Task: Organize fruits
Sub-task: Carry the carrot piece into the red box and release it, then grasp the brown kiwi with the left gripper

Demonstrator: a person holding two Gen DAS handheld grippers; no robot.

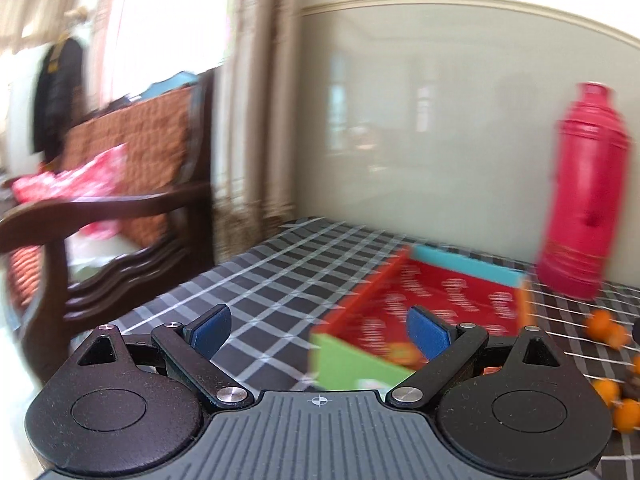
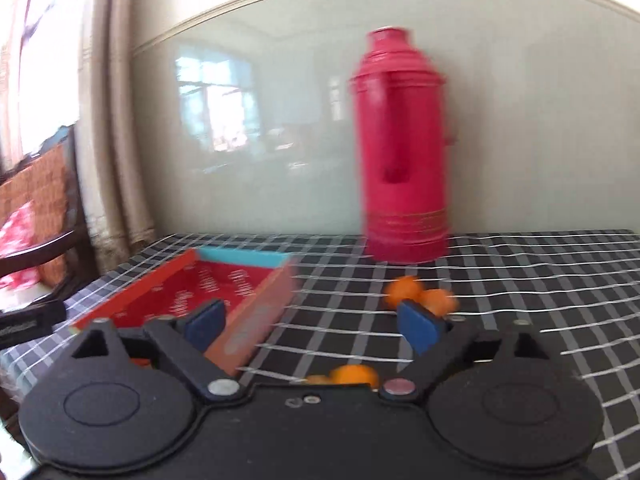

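With both the left tongs and right tongs spread wide and empty, an approach is judged: small oranges lie on the table right of the red box, and must next be grasped.

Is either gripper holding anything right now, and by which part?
Nothing is held: the left gripper and the right gripper are both open and empty.
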